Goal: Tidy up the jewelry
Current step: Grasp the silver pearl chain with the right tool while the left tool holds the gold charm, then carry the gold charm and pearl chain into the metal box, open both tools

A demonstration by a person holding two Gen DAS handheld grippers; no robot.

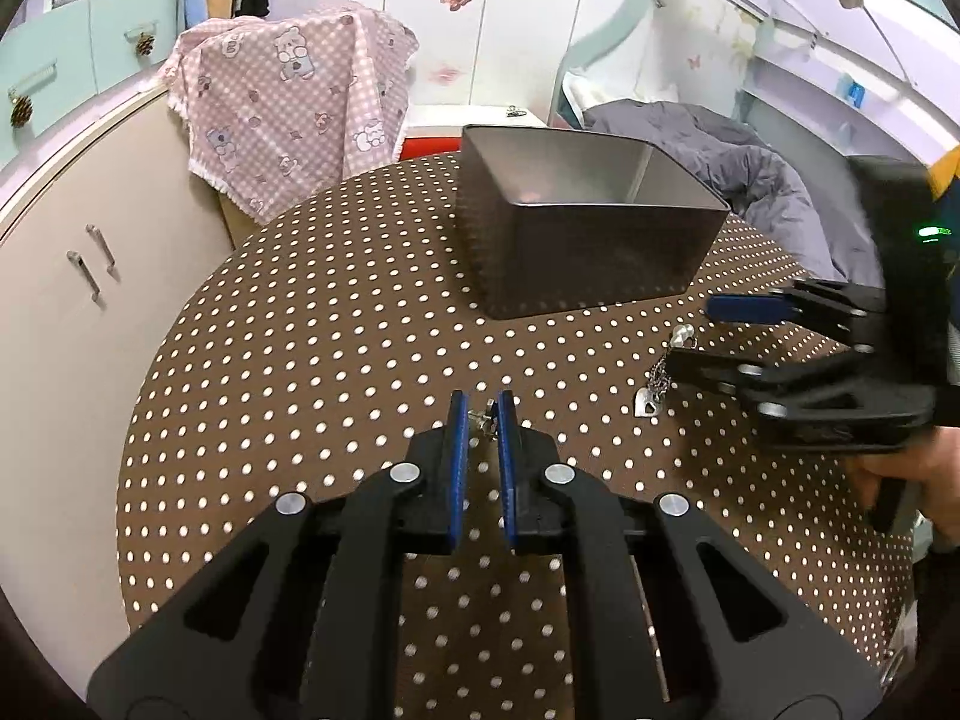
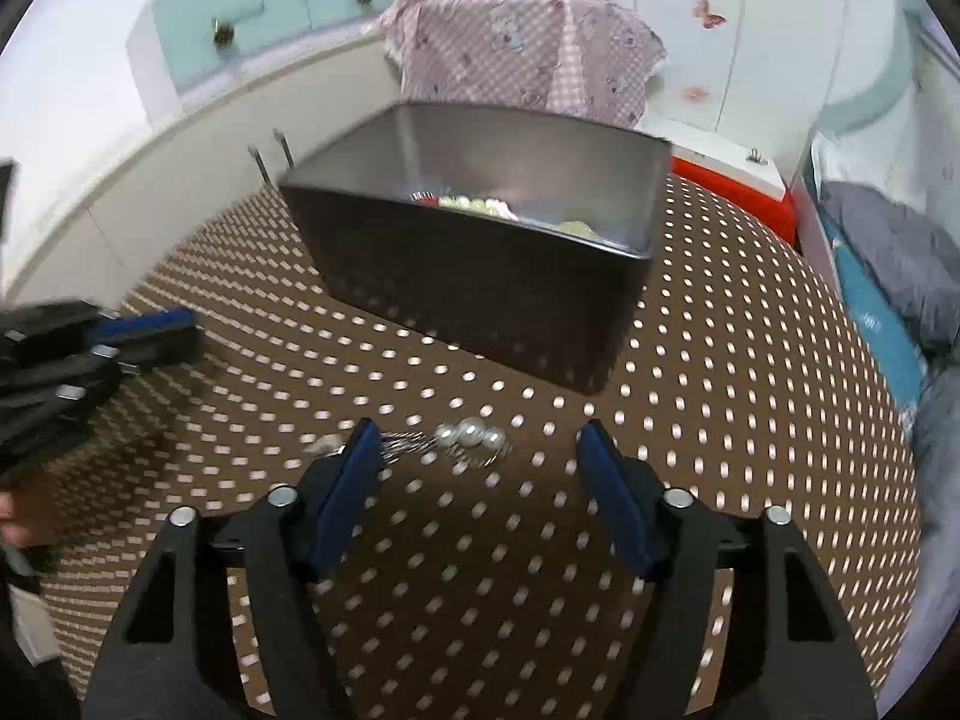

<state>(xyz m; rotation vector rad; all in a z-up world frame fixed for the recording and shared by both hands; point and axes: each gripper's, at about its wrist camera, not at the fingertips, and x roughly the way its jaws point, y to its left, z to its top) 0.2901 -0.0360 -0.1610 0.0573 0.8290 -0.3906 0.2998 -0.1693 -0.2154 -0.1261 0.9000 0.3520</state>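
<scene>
A dark rectangular tin [image 1: 576,258] stands open at the far side of the round table. In the right wrist view, beads [image 2: 480,204] lie inside the tin [image 2: 480,288]. My left gripper [image 1: 481,408] is nearly shut on a small silver piece [image 1: 480,419] just above the cloth. My right gripper [image 2: 477,438] is open, its fingers to either side of a pearl and wire piece [image 2: 471,435] that lies on the table without touching it. From the left wrist view, the right gripper [image 1: 696,336] hovers over a chain with a heart charm [image 1: 648,403]. The left gripper [image 2: 162,330] shows at the left edge.
The table [image 1: 300,360] wears a brown cloth with white dots. A pink bear-print cloth [image 1: 288,108] drapes over something behind it. A beige cabinet [image 1: 78,276] stands on the left, a red box [image 2: 732,180] behind, and a grey duvet [image 1: 750,180] on the right.
</scene>
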